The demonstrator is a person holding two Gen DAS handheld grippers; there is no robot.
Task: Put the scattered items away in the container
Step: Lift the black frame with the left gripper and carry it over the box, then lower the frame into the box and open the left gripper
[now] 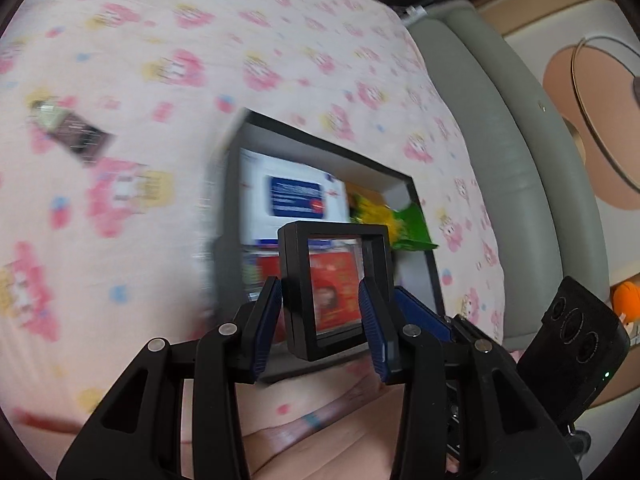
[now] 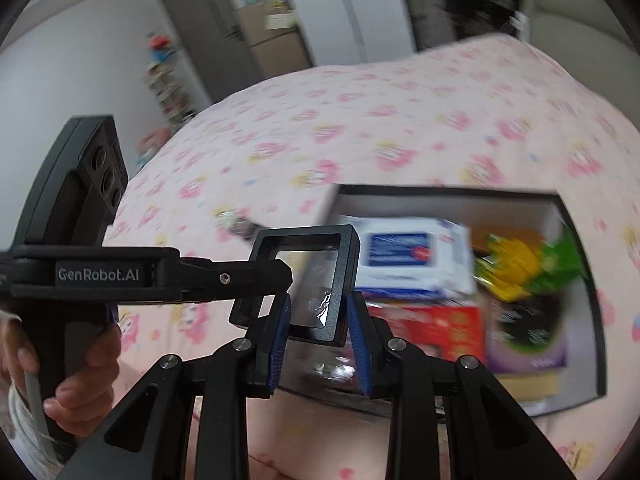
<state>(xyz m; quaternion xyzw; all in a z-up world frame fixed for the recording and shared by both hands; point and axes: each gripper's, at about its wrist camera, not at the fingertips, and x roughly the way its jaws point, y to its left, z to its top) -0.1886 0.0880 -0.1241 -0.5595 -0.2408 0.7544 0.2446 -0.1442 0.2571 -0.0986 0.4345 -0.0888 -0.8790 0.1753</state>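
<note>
I have the black frame between both tools; the left gripper is narrow and its blue pads press the frame's two side bars, and the right gripper is also narrow and pinches the same frame at its lower part. It hangs above the near edge of the container, which lies on the pink bedsheet and already holds a white pack, a red box and a green-yellow bag. I judge the step is the placing; I would move forward over a free spot, lower it flat, then let one side go first; a small dark packet waits on the sheet.
</note>
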